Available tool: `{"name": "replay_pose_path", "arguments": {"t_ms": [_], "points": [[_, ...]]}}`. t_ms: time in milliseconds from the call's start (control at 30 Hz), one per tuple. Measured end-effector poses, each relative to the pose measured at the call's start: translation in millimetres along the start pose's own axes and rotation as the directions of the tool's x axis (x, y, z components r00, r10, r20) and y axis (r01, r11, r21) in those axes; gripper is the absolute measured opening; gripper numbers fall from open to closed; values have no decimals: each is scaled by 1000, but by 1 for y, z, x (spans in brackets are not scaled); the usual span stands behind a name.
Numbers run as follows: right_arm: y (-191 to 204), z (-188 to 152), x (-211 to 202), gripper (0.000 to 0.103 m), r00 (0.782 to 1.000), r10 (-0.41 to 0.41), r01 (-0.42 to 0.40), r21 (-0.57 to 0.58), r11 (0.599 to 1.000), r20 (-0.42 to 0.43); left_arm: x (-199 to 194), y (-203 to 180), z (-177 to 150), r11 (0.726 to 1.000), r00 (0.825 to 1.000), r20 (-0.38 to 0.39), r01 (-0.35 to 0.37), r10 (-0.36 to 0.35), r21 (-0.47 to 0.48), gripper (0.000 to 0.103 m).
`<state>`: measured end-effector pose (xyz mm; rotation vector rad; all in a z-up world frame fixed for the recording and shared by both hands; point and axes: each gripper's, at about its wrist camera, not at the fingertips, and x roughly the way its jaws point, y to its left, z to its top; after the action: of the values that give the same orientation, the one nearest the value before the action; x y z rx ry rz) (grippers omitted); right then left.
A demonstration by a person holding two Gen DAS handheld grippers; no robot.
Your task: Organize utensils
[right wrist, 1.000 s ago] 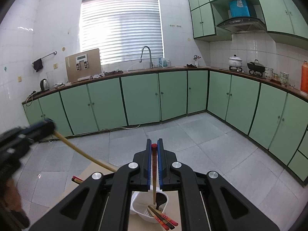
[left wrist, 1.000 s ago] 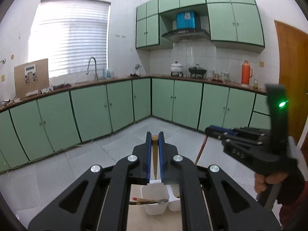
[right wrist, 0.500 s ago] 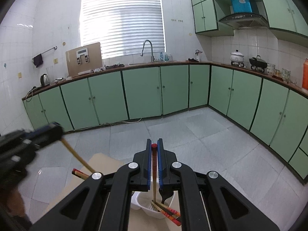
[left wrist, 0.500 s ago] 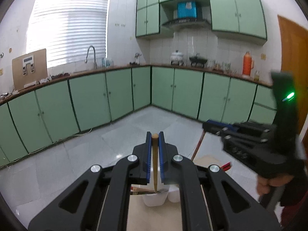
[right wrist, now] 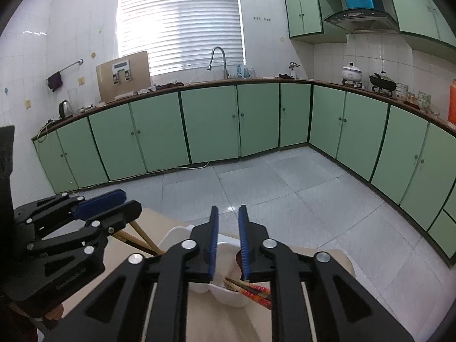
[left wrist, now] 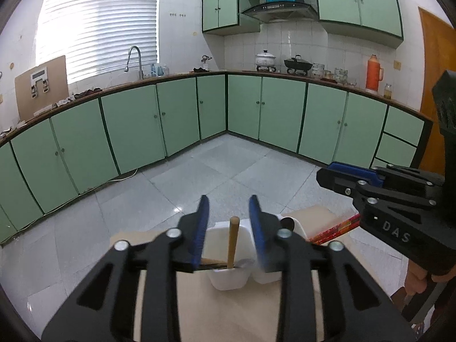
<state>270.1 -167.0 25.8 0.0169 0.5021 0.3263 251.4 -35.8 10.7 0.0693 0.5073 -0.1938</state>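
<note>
Left gripper has just been opened; the wooden-handled utensil stands free between its jaws, dropped into the left white bin. Right gripper has just been opened too, nothing clamped; red chopsticks lie in the right white bin beneath it. Both drops look done; no other loose utensils can be seen.

Each wrist camera looks forward and slightly down, close above the white container; both views share it and the green cabinets beyond.
</note>
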Motion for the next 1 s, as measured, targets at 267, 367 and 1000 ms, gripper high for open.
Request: {"name": "replay_pose_path", "arguments": {"t_ms": [267,367,1000], "points": [[0,-5,-40,55,994,-73,74,-6,997,82,-30,-2,1,1000,998,58,-24,24,-6,68],[2,-10,-55,65,991,-88,89,-5,996,100,-45,-5,-2,999,995,84,-47,47,1,80],[21,-55,-121,97,991,-84,81,38,996,108,-114,-14,-43,996,993,80,-90,92,-26,97]]}}
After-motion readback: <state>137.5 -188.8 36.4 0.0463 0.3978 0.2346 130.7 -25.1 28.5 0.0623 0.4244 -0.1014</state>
